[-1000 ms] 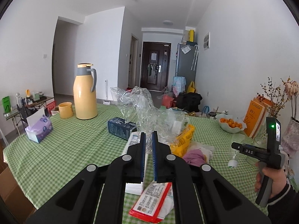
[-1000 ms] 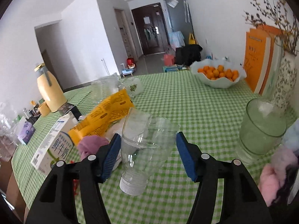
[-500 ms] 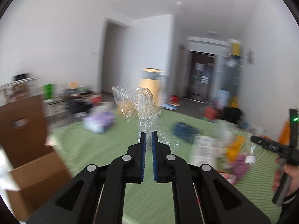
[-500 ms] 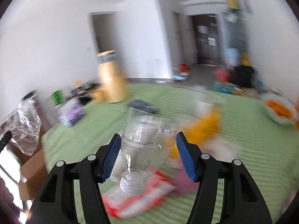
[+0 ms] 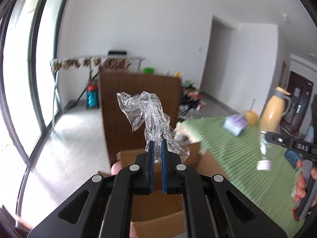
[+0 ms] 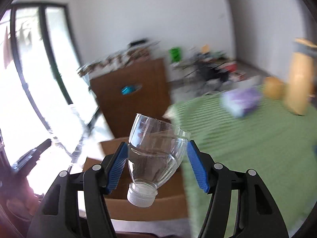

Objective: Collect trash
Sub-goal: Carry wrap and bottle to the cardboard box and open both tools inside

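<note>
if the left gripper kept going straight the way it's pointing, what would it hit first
Probably the tall brown board standing beyond the open cardboard box. The left gripper, shut on crumpled clear plastic, points over the box, though depth is unclear.

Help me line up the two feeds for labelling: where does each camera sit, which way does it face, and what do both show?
Left wrist: sits on the left gripper, looking along its fingers at crumpled clear plastic they pinch, over a cardboard box; the person's right hand shows at right.
Right wrist: sits on the right gripper, facing a cut clear bottle, cap down, between its fingers; the left gripper's dark tip shows at left.
Shared: the box, green checked table, yellow thermos, brown panel.
</note>
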A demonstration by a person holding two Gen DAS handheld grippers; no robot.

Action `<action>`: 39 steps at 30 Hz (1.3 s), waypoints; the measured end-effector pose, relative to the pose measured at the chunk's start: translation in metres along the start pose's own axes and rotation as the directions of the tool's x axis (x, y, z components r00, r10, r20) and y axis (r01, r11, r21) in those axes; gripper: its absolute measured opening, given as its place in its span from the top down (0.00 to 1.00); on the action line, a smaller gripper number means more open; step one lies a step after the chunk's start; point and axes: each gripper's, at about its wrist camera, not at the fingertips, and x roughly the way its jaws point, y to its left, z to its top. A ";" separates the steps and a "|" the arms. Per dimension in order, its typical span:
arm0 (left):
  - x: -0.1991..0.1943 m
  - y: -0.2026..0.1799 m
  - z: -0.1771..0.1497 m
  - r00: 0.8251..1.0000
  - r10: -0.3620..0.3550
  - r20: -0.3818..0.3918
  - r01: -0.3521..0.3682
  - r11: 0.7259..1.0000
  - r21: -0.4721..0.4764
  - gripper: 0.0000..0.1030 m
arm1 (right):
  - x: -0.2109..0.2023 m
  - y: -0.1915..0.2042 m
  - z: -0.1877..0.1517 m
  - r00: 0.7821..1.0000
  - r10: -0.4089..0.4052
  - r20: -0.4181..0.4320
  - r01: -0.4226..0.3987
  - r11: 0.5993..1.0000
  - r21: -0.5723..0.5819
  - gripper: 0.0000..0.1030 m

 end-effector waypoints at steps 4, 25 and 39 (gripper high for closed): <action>0.059 0.019 -0.027 0.984 0.004 -0.178 -0.012 0.999 -0.046 0.96 | 0.087 0.026 -0.013 0.986 0.040 -0.164 -0.047 0.998 -0.039 0.41; 0.173 0.043 -0.084 0.858 0.126 -0.498 -0.156 0.988 -0.019 0.23 | 0.294 0.030 -0.111 0.786 -0.089 -0.612 -0.044 0.979 -0.198 0.39; 0.104 0.055 -0.036 0.938 0.159 -0.309 -0.187 0.980 -0.063 0.18 | 0.197 0.018 -0.067 0.876 -0.148 -0.459 0.065 0.979 -0.192 0.30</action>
